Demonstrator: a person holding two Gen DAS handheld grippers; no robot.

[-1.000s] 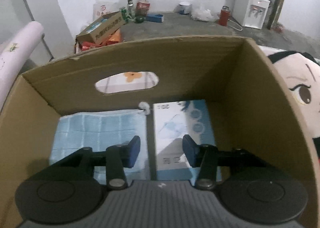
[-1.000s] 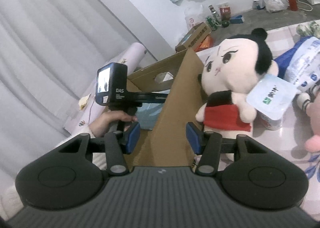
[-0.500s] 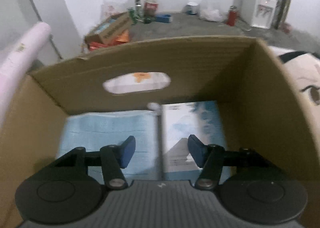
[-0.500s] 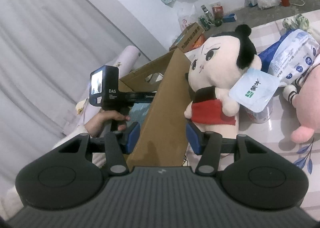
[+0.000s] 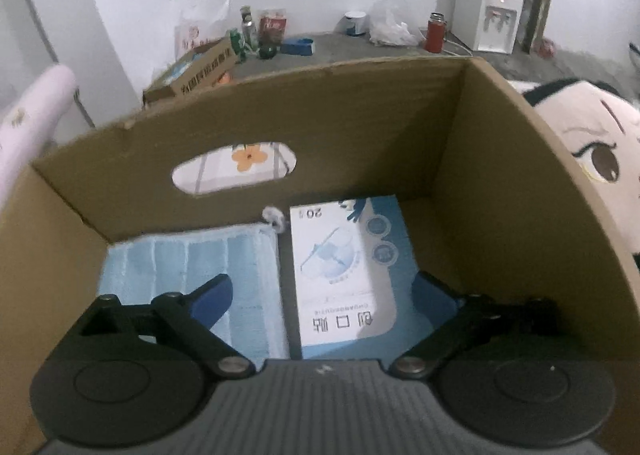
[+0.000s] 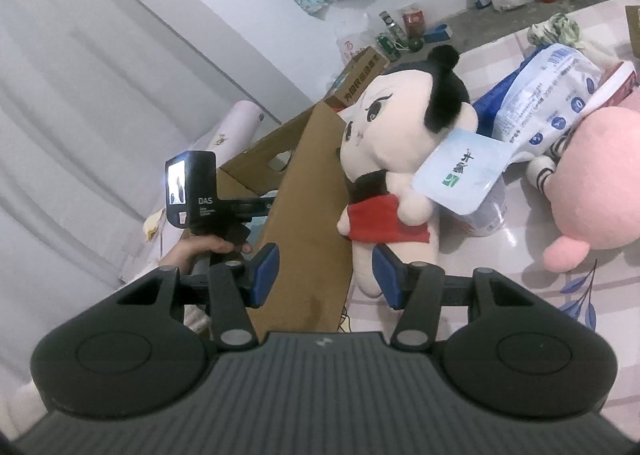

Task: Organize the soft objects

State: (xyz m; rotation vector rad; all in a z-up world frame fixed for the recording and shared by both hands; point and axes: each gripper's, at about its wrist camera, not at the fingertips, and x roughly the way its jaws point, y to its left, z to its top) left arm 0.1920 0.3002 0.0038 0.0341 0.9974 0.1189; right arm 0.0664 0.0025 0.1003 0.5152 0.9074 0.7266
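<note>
The left gripper (image 5: pixel 322 289), jaws just opened wide and empty, hung over the cardboard box (image 5: pixel 492 159). The right gripper (image 6: pixel 326 275), half-open and empty, faced the upright plush doll (image 6: pixel 394 159) just right of its centreline.

Matt brown corrugated cardboard is forming the box (image 5: pixel 500 183). A soft, ribbed blue cloth (image 5: pixel 192 267) is lying beside a glossy printed packet (image 5: pixel 340 267) at lower centre. The doll (image 6: pixel 400 143), centre frame, is showing plush fabric on a shiny tabletop (image 6: pixel 520 255).
</note>
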